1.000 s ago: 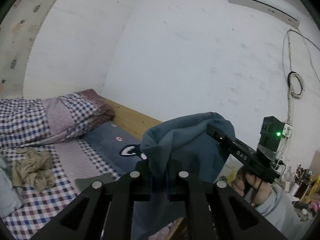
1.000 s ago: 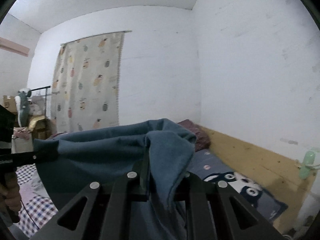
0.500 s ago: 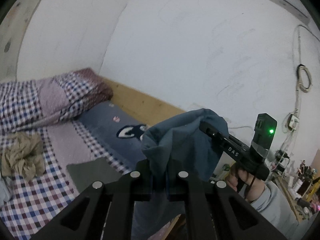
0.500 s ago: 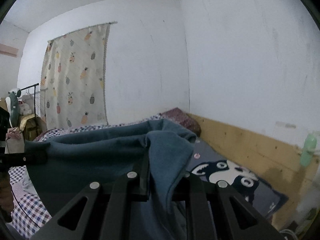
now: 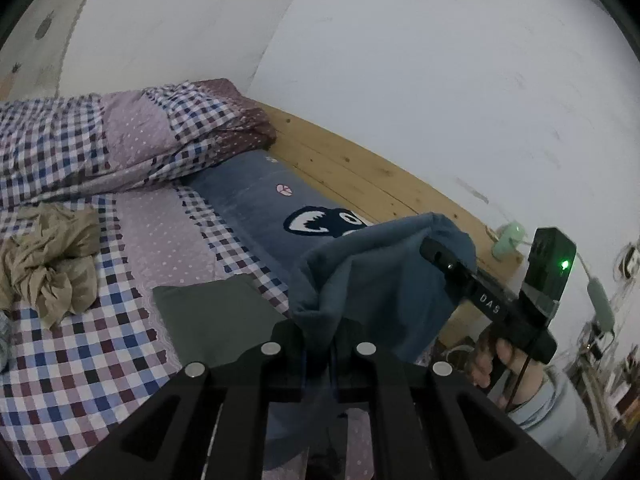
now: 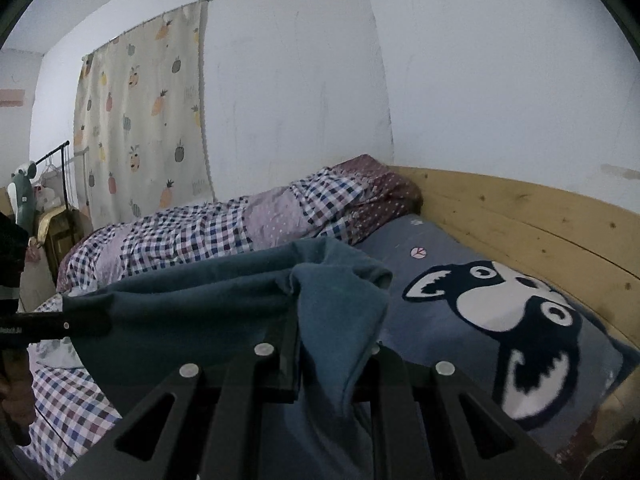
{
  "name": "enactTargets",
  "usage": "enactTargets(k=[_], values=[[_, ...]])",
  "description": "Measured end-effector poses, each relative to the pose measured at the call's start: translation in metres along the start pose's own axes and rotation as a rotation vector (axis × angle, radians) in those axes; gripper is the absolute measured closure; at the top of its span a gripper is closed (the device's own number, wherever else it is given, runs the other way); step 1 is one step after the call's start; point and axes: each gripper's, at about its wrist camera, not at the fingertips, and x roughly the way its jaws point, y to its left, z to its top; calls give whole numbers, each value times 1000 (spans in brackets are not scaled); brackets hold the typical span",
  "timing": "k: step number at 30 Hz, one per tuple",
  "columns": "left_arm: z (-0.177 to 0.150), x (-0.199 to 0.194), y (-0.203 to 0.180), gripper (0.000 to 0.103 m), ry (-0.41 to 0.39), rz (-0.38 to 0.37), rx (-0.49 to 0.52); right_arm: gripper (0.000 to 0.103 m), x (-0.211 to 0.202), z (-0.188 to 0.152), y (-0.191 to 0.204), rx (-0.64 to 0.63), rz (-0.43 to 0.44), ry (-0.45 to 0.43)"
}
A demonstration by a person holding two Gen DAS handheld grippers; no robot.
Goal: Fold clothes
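The only writing that can be read is "DAS", in pale letters along the black bar of the right tool, seen from the left wrist view. A green light glows on the black box mounted behind that bar. Faint pale lettering also shows on the left tool at the left edge of the right wrist view, too small to read.

Each tool is clamped on the blue garment, which hangs in the air between them above the near edge of the bed. In the left wrist view the left tool's fingers stand close together with a bunched fold of the blue cloth rising from between them. In the right wrist view the right tool's jaws are likewise narrow, pinching a fold that drapes over one finger.

The right hand grips the tool's handle from below, with a light grey sleeve at the wrist.

On the checked bedsheet lie a crumpled beige garment and a flat folded dark grey garment, well apart from each other. A blue pillow with a dog face lies against the wooden bed frame, and a rolled checked quilt lies at the far end of the bed
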Motion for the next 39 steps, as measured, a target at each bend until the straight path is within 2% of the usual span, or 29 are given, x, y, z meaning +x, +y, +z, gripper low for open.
enactTargets(k=[6, 12, 16, 22, 27, 30, 34, 37, 38, 39], values=[[24, 23, 30, 97, -18, 2, -33, 92, 49, 10, -4, -40, 19, 14], [43, 85, 88, 97, 19, 32, -122, 92, 120, 13, -12, -74, 15, 83], [48, 134, 126, 97, 64, 60, -180, 92, 180, 2, -23, -90, 15, 160], [22, 196, 182, 97, 158, 138, -208, 92, 269, -27, -39, -98, 13, 286], [0, 248, 229, 97, 237, 202, -231, 92, 340, -65, -41, -115, 10, 407], [-11, 267, 246, 96, 261, 233, -236, 92, 368, -87, -38, -134, 2, 459], [-24, 280, 260, 94, 268, 267, -232, 91, 392, -108, -37, -140, -18, 486], [-24, 281, 264, 73, 272, 310, -220, 86, 402, -119, -35, -165, -72, 504], [-23, 278, 268, 64, 267, 336, -221, 76, 405, -122, -34, -186, -108, 510], [-22, 271, 269, 59, 251, 341, -229, 71, 407, -125, -34, -210, -174, 511]])
